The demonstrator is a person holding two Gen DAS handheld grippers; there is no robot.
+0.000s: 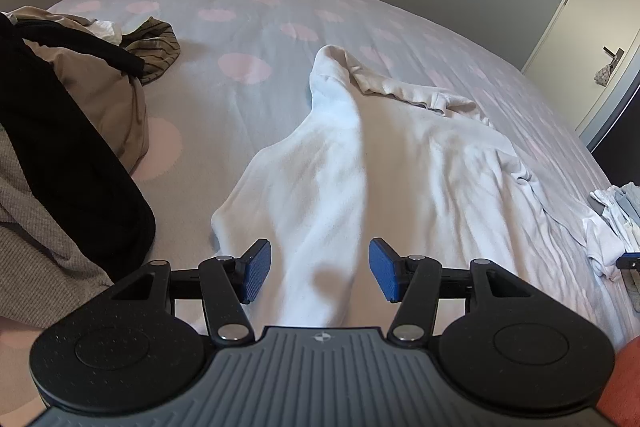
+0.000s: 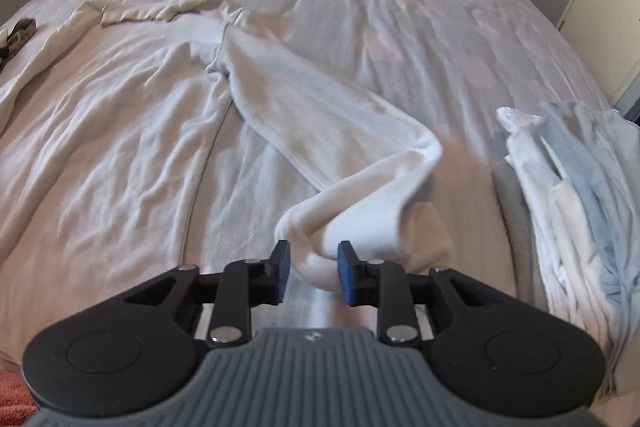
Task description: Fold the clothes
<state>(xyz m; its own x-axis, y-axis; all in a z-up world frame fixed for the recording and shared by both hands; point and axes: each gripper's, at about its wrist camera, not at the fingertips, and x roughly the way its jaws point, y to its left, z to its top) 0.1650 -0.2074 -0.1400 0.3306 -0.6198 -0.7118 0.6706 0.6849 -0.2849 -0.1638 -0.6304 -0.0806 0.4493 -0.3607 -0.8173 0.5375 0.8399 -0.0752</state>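
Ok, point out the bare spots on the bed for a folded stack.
Free: the dotted bedsheet beyond the white garment, toward the wall, and the strip between it and the dark clothes heap. Crowded: the pale clothes pile beside its sleeve.

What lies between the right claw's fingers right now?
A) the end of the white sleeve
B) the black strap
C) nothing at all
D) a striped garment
A: in the right wrist view the bunched end of the white sleeve sits in the right claw.
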